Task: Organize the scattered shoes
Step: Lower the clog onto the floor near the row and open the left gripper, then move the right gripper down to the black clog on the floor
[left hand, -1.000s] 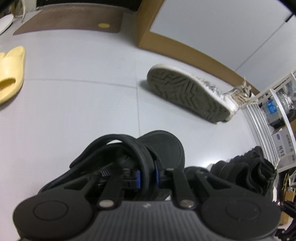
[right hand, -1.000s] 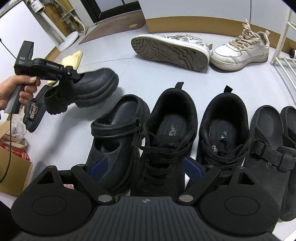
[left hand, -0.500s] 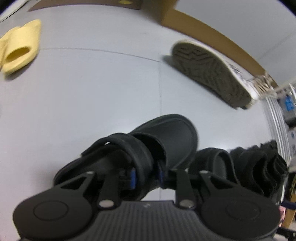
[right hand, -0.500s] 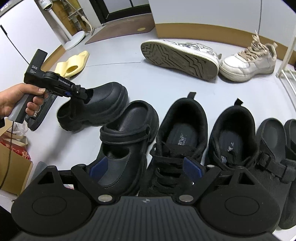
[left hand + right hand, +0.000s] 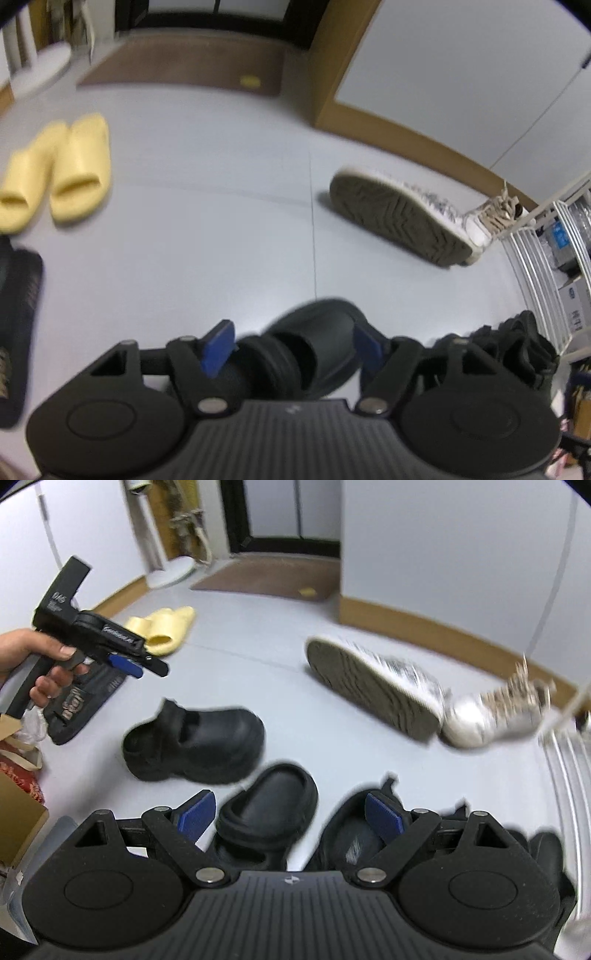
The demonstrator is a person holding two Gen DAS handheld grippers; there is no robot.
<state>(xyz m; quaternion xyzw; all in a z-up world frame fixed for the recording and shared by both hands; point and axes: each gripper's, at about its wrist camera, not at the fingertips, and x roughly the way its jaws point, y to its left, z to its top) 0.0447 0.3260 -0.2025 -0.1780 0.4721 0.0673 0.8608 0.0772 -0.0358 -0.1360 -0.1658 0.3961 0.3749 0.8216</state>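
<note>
A black chunky clog (image 5: 195, 744) stands on the grey floor, left of its mate (image 5: 269, 812) at the left end of a row of black shoes. It also shows in the left wrist view (image 5: 314, 354), below the jaws. My left gripper (image 5: 291, 345) is open and empty, raised above and behind the clog; it also shows in the right wrist view (image 5: 142, 664). My right gripper (image 5: 290, 818) is open and empty over the row. A white sneaker on its side (image 5: 373, 690) and an upright white sneaker (image 5: 495, 716) lie at the back right.
Two yellow slides (image 5: 55, 173) lie at the left, with a black slipper (image 5: 79, 705) nearer. A brown doormat (image 5: 184, 72) lies by the door. A white wire rack (image 5: 546, 254) stands at the right. A cardboard box (image 5: 18, 805) sits at the lower left.
My left gripper has opened and let go of the black clog, which now stands on the floor beside its mate. The gripper has lifted up and back. My right gripper has tilted upward.
</note>
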